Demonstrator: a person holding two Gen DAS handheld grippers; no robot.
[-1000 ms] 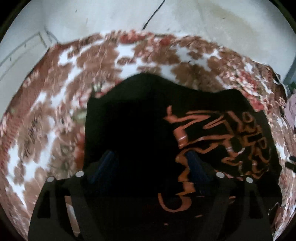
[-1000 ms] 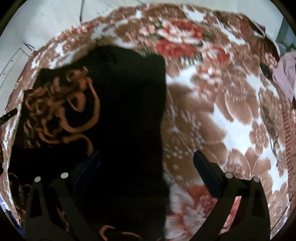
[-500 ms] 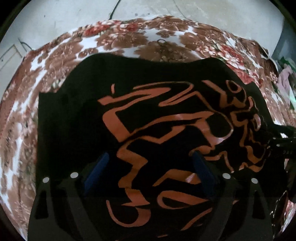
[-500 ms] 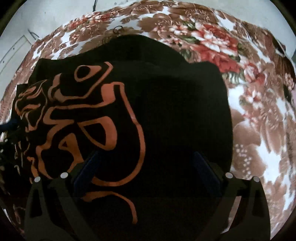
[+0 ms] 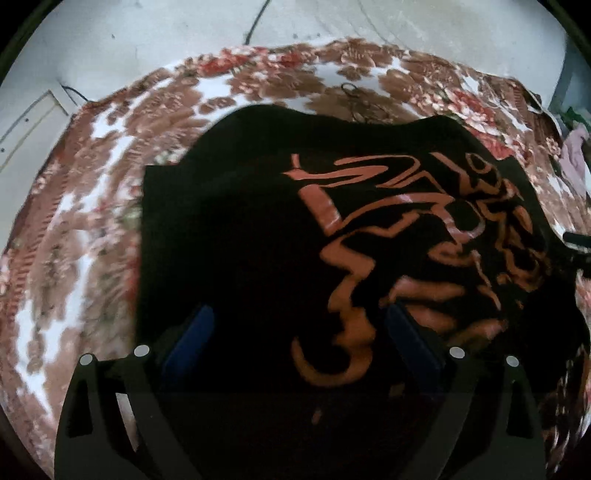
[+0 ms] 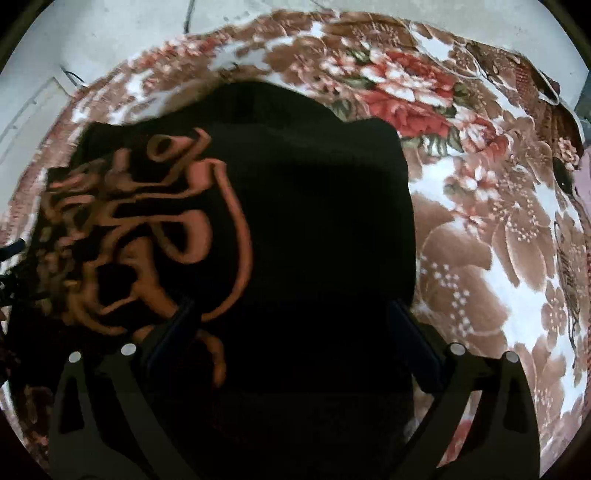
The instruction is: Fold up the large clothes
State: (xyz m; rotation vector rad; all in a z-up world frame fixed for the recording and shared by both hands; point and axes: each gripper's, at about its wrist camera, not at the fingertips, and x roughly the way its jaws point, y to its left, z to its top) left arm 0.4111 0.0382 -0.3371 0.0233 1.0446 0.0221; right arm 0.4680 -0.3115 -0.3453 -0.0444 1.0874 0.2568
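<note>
Both hand-held grippers hang over the black shirt (image 5: 240, 229), pointing steeply down at it. Left hand-held gripper (image 5: 297, 325): its jaws stand wide apart, having just been opening, with the shirt's cloth lying below and between its blue pads (image 5: 192, 339), which do not press on it. Right hand-held gripper (image 6: 291, 325): its jaws also stand wide apart above the shirt's plain dark part, nothing clamped.

The shirt lies spread on a floral blanket (image 5: 92, 221), its orange print (image 5: 424, 229) facing up. From the left wrist view the print sits toward the shirt's right side; from the right wrist view the print (image 6: 155, 229) sits toward its left. The blanket (image 6: 498, 240) shows bare around the shirt's far and side edges. Beyond the blanket is a pale floor (image 5: 147, 44) with a thin dark cable (image 5: 255, 22).
</note>
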